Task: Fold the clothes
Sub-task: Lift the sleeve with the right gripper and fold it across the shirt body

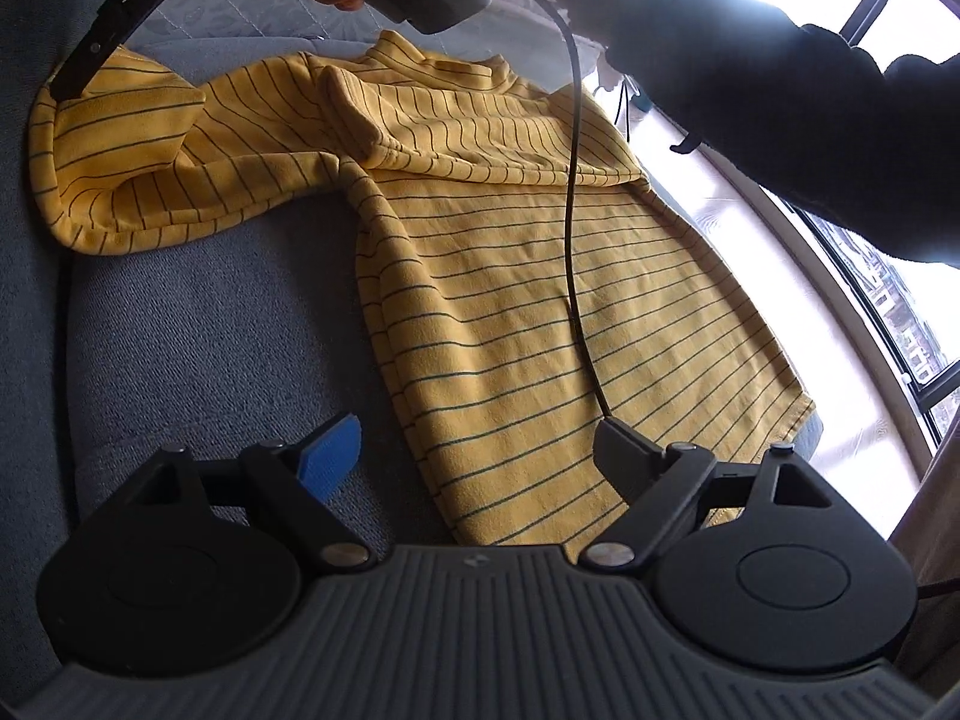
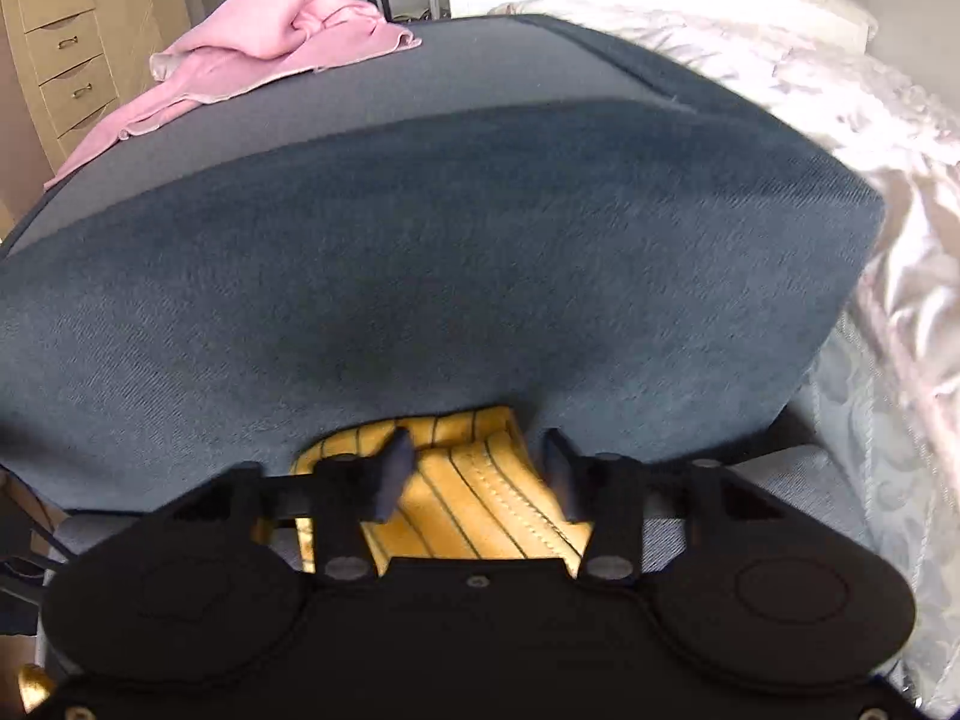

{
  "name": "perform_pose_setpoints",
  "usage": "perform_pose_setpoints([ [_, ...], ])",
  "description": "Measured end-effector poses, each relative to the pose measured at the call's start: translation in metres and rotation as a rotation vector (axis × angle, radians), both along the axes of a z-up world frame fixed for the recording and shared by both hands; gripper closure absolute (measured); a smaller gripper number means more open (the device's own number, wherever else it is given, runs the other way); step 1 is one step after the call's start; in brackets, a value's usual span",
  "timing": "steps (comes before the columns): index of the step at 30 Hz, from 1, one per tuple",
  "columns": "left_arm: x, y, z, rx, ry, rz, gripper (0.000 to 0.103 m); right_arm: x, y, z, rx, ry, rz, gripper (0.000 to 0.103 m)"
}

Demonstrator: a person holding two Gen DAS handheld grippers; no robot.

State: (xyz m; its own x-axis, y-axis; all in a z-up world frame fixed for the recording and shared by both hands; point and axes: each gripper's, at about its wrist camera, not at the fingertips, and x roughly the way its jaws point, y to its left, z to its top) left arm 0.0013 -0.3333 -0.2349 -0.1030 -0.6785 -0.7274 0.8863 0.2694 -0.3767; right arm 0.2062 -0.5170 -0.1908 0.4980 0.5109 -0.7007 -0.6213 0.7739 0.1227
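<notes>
A yellow shirt with thin dark stripes lies spread on a blue-grey sofa seat, collar at the far side and hem toward me. One sleeve is bunched out to the left. My left gripper hovers open over the hem's left edge, holding nothing. In the left wrist view a hand holds the right gripper above the shirt, and its finger reaches down onto the sleeve end. My right gripper stands open with the yellow sleeve's stitched hem lying between its fingers. That view is blurred.
The dark blue sofa backrest rises right in front of the right gripper. A crumpled pink garment lies on top of it. A black cable hangs across the shirt. A dark sleeve crosses the upper right, with windows and pale bedding beyond.
</notes>
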Motion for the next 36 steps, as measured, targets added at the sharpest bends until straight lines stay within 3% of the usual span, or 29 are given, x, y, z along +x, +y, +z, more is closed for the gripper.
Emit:
perform_pose_setpoints([
  [1, 0.000, 0.000, 0.000, 0.001, 0.002, 0.001, 0.015, -0.002, -0.002, 0.000, 0.005, 0.013, -0.015, 0.091],
  [4, -0.001, 0.001, 0.001, 0.001, 0.004, -0.001, 0.015, -0.020, -0.014, 0.010, 0.024, -0.010, -0.080, 0.092],
  [11, 0.000, 0.005, 0.007, -0.021, 0.000, 0.034, 0.015, -0.117, -0.072, 0.067, 0.119, -0.160, -0.413, 0.092],
  [14, -0.001, 0.006, 0.012, -0.040, -0.013, 0.056, 0.015, -0.177, -0.094, 0.086, 0.090, -0.234, -0.521, 0.093],
  [17, -0.003, 0.004, 0.014, -0.047, -0.016, 0.055, 0.015, -0.232, -0.111, 0.095, 0.063, -0.298, -0.534, 0.093],
  [20, -0.007, 0.000, 0.015, -0.046, -0.020, 0.045, 0.015, -0.261, -0.122, 0.086, -0.063, -0.253, -0.590, 0.093],
  [22, -0.009, -0.003, 0.015, -0.045, -0.017, 0.040, 0.015, -0.264, -0.128, 0.069, -0.074, -0.195, -0.613, 0.090],
  [24, -0.010, -0.006, 0.016, -0.045, -0.013, 0.047, 0.015, -0.259, -0.131, 0.049, -0.011, -0.145, -0.635, 0.085],
  [26, -0.009, -0.008, 0.018, -0.051, -0.021, 0.060, 0.015, -0.246, -0.132, 0.027, 0.109, -0.112, -0.686, 0.063],
  [27, -0.009, -0.010, 0.019, -0.052, -0.027, 0.067, 0.015, -0.239, -0.132, 0.015, 0.162, -0.094, -0.711, 0.058],
  [36, -0.001, -0.036, 0.025, -0.077, -0.085, 0.096, 0.015, -0.172, -0.132, -0.048, 0.310, -0.018, -0.845, 0.055],
])
